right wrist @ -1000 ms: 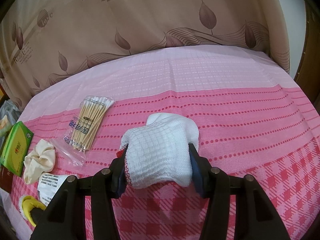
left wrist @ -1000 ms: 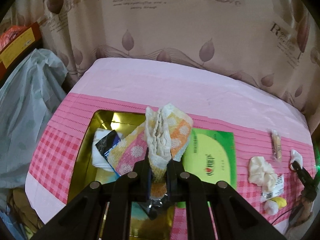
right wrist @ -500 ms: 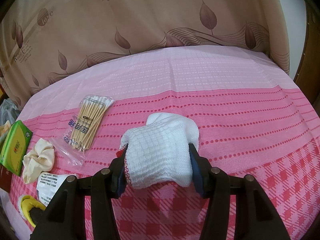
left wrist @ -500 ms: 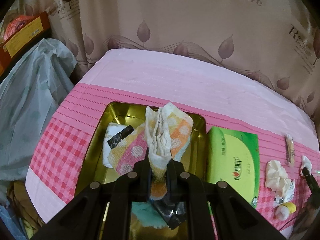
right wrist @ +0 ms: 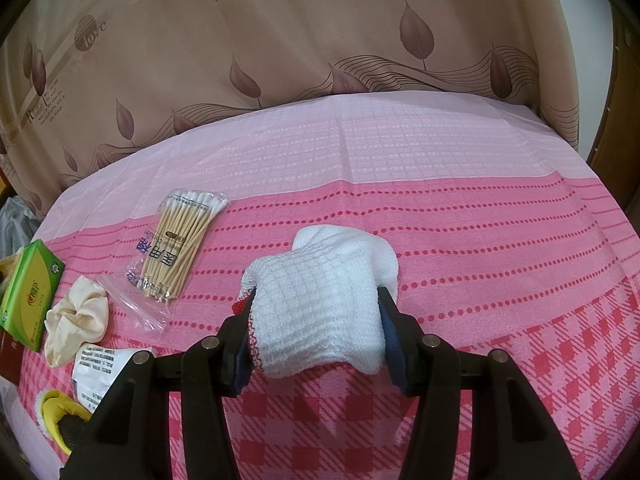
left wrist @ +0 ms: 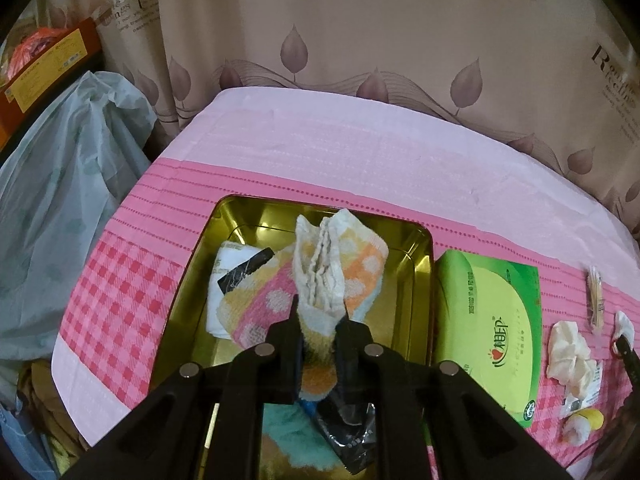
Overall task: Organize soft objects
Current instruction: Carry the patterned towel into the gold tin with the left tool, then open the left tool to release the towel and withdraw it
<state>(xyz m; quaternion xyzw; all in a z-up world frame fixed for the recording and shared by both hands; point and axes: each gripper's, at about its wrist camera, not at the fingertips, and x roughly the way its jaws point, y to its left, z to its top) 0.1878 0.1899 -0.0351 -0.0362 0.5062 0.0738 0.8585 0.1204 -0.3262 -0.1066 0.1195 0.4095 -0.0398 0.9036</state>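
My left gripper (left wrist: 319, 322) is shut on a folded polka-dot towel (left wrist: 336, 268), pink, orange and yellow, held over the open gold tin box (left wrist: 420, 264). The tin holds a white packet (left wrist: 232, 256), a teal cloth (left wrist: 288, 436) and a black wrapper (left wrist: 348, 436). My right gripper (right wrist: 316, 316) is shut on a folded white waffle-weave cloth (right wrist: 320, 304) just above the pink tablecloth (right wrist: 480, 240). A cream scrunchie (right wrist: 76, 316) lies at the left in the right wrist view; it also shows in the left wrist view (left wrist: 568, 356).
A green tissue pack (left wrist: 492, 328) lies right of the tin. A bag of cotton swabs (right wrist: 180, 244), a printed white packet (right wrist: 100, 364) and a yellow-white item (right wrist: 60, 412) lie on the cloth. A curtain (right wrist: 320, 40) hangs behind. A plastic bag (left wrist: 60, 184) sits left of the table.
My left gripper has moved left and forward with the towel, so the tin sits more centred beneath it. The right gripper and white cloth have barely moved.
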